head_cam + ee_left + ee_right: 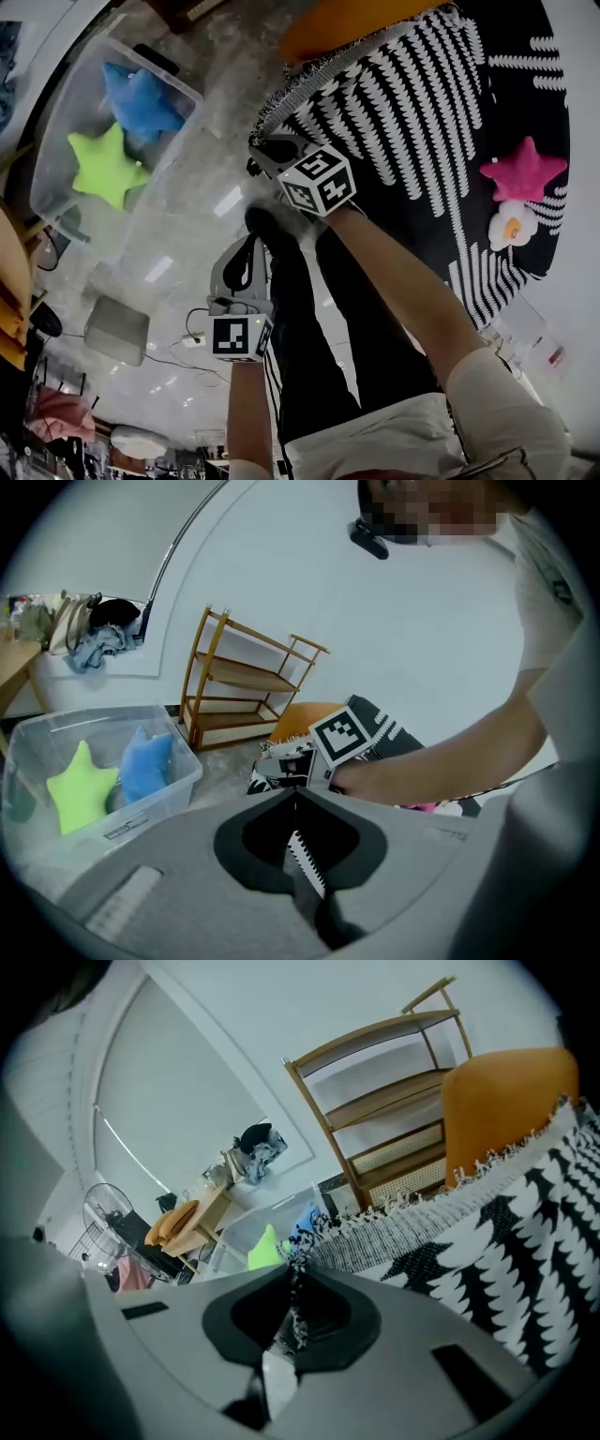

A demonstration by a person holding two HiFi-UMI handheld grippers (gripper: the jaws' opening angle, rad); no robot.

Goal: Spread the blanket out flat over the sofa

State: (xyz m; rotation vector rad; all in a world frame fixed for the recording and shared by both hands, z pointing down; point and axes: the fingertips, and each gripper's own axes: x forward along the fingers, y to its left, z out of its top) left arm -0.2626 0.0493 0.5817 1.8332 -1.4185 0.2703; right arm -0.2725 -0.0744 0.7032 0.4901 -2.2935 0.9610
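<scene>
A black-and-white patterned blanket (441, 122) with a fringed edge lies over the orange sofa (347, 23) at the upper right. My right gripper (269, 150) is shut on the blanket's fringed corner; in the right gripper view the fringe (298, 1258) sticks up between the closed jaws of the right gripper (292, 1283). My left gripper (247, 246) hangs lower, near the person's legs and away from the blanket. In the left gripper view the left gripper (293, 799) has its jaws together with nothing between them. That view also shows the blanket (380, 731) beyond the right gripper's marker cube (339, 733).
A pink star toy (522, 169) and a white flower toy (511, 225) lie on the blanket's right part. A clear plastic bin (56, 150) on the floor at the left holds a blue star (141, 98) and a green star (108, 167). A wooden shelf (239, 682) stands by the wall.
</scene>
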